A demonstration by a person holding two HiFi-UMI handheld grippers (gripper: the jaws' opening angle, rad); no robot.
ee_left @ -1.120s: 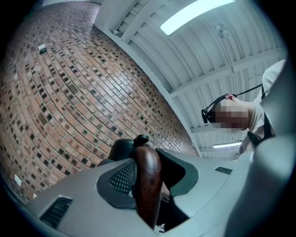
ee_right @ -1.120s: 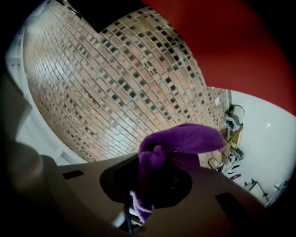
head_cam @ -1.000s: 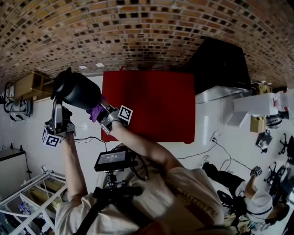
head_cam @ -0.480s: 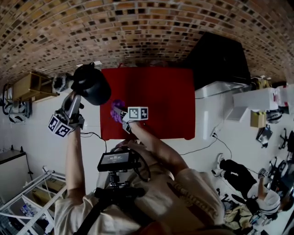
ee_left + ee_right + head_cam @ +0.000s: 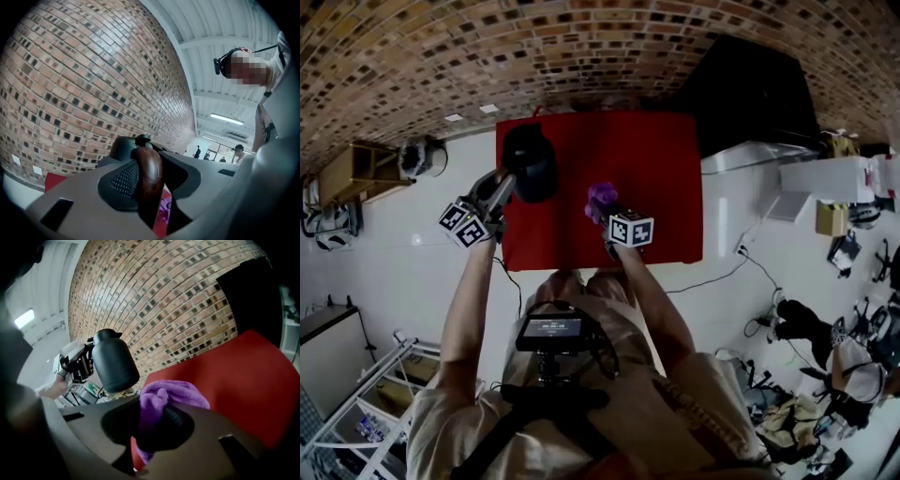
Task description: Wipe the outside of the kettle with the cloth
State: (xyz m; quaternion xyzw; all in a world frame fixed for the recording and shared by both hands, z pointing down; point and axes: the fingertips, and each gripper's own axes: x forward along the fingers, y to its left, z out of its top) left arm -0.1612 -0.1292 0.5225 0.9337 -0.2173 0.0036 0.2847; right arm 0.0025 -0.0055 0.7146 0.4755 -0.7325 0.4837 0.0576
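Plainly, the kettle (image 5: 112,363) is matte black, its handle (image 5: 147,178) reddish-brown.

My head view is dim, its brick wall (image 5: 581,47) bowed by the fisheye at twelve o'clock. In my left gripper view a ceiling strip light (image 5: 226,119) glows at three o'clock. In my right gripper view the kettle (image 5: 112,363) reads near-black; corners vignette.

Black kettle (image 5: 531,161) — upright, held by brown handle (image 5: 147,173); purple cloth (image 5: 601,197) — bunched, apart.
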